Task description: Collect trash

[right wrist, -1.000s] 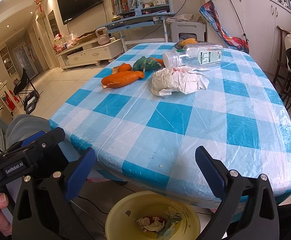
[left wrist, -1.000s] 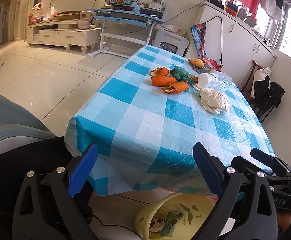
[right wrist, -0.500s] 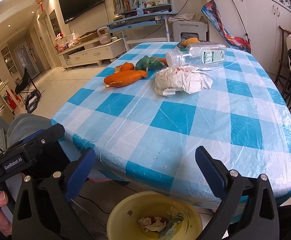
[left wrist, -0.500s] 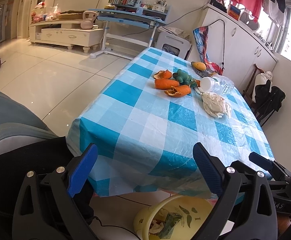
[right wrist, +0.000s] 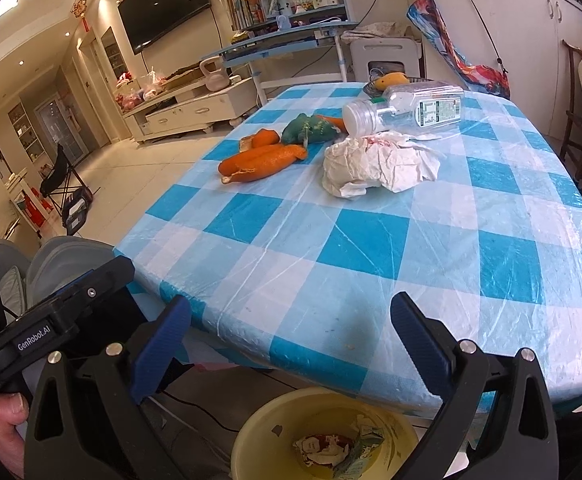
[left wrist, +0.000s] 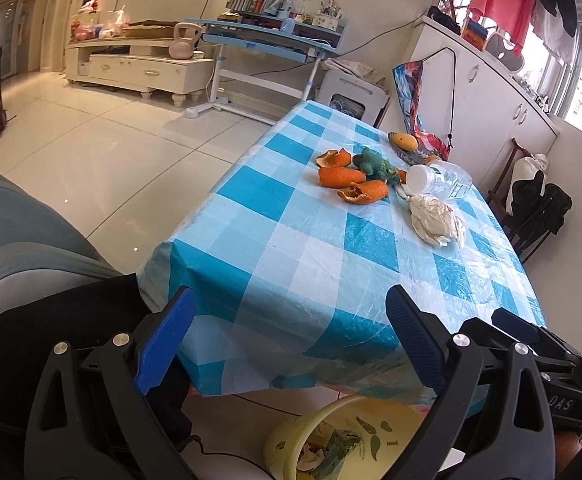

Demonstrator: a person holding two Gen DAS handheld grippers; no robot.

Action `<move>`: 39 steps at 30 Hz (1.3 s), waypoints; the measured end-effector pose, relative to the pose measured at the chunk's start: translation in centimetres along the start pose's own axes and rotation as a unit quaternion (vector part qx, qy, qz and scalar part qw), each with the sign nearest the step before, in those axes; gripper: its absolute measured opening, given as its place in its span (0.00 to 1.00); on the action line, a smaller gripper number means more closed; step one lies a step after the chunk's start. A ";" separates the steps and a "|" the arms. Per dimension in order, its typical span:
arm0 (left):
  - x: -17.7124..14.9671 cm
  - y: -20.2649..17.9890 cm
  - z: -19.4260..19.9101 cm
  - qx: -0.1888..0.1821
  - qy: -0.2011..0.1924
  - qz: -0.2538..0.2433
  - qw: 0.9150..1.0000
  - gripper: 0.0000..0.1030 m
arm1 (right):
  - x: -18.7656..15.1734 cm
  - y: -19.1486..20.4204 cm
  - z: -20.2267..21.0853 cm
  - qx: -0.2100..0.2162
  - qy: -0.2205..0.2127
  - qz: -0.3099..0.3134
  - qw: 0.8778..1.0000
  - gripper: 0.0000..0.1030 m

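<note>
Currently, both blue-padded grippers, left (left wrist: pixel 287 336) and right (right wrist: pixel 291 340), stand wide and empty; crumpled white paper (right wrist: pixel 379 166) lies upper centre, yellow plastic bin (right wrist: pixel 327 436) at bottom.

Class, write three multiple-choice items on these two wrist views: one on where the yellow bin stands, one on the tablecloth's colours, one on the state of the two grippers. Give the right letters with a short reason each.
1. Where is the yellow bin?
A. on the table
B. on the floor below the table's near edge
C. on the blue desk

2. What colours are the checks of the tablecloth?
A. red and white
B. green and yellow
C. blue and white

3. What state are the left gripper and right gripper in?
A. both open and empty
B. both shut on orange peel
C. left shut on the bottle, right open

Answers:
1 B: the bin shows low in both views, under the hanging cloth.
2 C: the checks are blue and white.
3 A: wide gaps between the fingers; the orange peel and the bottle lie on the table.
</note>
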State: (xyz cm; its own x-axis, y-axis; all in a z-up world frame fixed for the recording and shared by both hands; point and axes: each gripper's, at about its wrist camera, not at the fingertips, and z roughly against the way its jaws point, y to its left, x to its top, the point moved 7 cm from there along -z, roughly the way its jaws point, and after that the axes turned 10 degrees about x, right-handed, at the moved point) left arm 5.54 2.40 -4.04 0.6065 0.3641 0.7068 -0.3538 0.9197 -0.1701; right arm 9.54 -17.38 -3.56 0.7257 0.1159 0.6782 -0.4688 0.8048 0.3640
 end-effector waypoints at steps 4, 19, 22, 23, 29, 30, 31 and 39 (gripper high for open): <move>0.4 0.8 -0.1 0.003 -0.001 0.020 1.000 0.90 | 1.0 0.5 -0.6 0.008 -0.003 0.001 1.000 0.93; 2.5 2.2 0.4 0.020 -0.026 0.035 0.999 0.90 | 7.4 1.7 -7.0 0.061 -0.005 -0.050 0.997 0.83; 3.1 2.6 0.5 0.023 -0.029 0.040 0.999 0.90 | 8.6 0.8 -9.0 0.049 -0.001 -0.079 0.996 0.74; 3.3 2.7 0.5 0.024 -0.031 0.040 0.998 0.90 | 8.9 0.5 -9.5 0.041 0.001 -0.081 0.996 0.73; 4.7 3.0 -0.1 0.024 -0.029 0.035 0.999 0.90 | 9.3 -0.2 -11.7 0.000 0.027 -0.055 0.998 0.56; 5.1 3.0 -0.4 0.024 -0.028 0.034 0.999 0.90 | 9.3 -0.1 -11.7 -0.001 0.033 -0.046 0.998 0.53; 5.5 2.9 -0.6 0.025 -0.028 0.033 0.999 0.90 | 9.3 0.0 -11.7 -0.001 0.037 -0.038 0.999 0.49; 9.9 0.5 -4.9 0.015 -0.010 -0.003 1.000 0.90 | 6.8 0.4 -9.2 0.050 0.100 0.004 0.994 0.18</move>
State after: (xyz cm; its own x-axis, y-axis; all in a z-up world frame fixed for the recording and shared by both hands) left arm 14.82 7.23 -0.45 0.5948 0.3556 0.7209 -0.3716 0.9169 -0.1457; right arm 18.90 -10.91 -4.64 0.8022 0.2439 0.5450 -0.5157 0.7430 0.4266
